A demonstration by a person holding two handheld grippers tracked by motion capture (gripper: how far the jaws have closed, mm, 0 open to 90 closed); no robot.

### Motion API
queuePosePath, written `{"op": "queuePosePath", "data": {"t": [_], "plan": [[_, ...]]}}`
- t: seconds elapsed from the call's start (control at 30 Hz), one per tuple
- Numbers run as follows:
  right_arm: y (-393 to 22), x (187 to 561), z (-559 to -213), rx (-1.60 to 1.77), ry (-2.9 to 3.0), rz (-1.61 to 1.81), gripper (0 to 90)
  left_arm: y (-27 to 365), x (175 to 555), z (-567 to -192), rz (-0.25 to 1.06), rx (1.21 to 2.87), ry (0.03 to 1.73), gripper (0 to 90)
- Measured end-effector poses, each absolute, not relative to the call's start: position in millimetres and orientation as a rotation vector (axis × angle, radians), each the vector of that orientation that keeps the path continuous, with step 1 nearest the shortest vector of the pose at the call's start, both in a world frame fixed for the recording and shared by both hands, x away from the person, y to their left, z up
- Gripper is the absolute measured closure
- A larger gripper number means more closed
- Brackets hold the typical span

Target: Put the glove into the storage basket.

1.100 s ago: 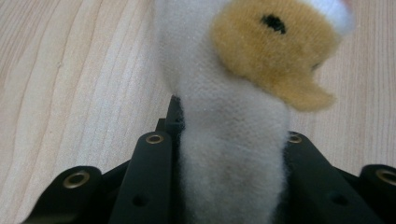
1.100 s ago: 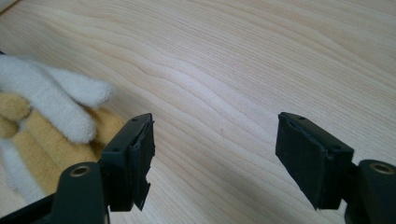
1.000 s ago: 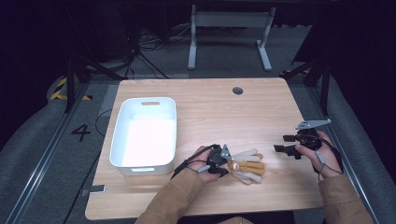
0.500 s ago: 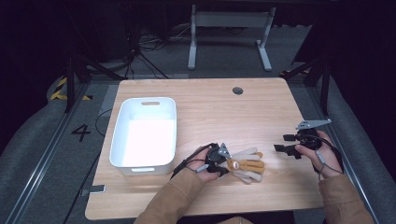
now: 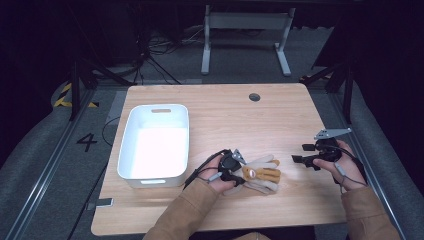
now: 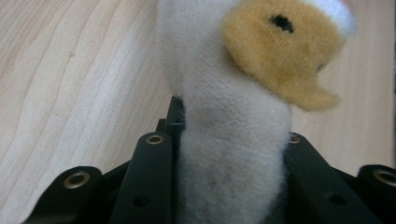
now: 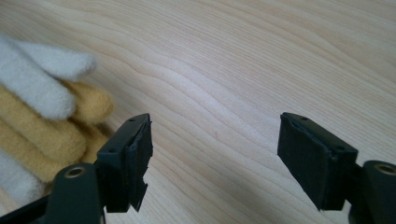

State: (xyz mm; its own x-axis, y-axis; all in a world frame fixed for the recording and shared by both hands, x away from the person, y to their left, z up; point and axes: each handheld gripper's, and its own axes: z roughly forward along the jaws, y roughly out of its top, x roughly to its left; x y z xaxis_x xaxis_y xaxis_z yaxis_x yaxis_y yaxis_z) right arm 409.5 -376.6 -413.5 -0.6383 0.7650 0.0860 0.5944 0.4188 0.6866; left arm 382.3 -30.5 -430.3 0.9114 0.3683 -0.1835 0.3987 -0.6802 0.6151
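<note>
A pair of fleece gloves, one white and one tan, lies near the table's front edge. My left gripper is shut on the white glove, whose fabric is squeezed between the two jaws, with the tan part just beyond. In the right gripper view the gloves' fingertips lie at the left. My right gripper hovers low over bare wood to the right of the gloves. It stands open with nothing between its jaws.
A white plastic bin stands on the left half of the wooden table, close to my left hand. A round cable hole sits near the far edge. A dark floor with a desk frame lies beyond the table.
</note>
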Motion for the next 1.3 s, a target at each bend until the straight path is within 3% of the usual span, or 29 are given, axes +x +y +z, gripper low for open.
{"op": "queuePosePath", "data": {"t": [0.2,0.43,0.9,1.3], "plan": [[-381.1,408.1,-407.6,1.2,2.412,1.031,28.2,-27.9,382.5,-413.7,-0.082,2.405,0.582,70.3],[-385.6,408.5,-405.3,1.208,2.452,0.97,39.8,-27.6,386.2,-397.8,-0.122,2.395,0.652,70.2],[-385.9,415.1,-407.0,1.209,2.586,0.851,52.0,-23.1,402.6,-367.8,-0.111,2.453,0.798,70.2],[-379.7,431.1,-416.0,1.255,2.606,0.737,51.9,-11.1,406.6,-348.1,-0.073,2.45,0.883,70.1]]}}
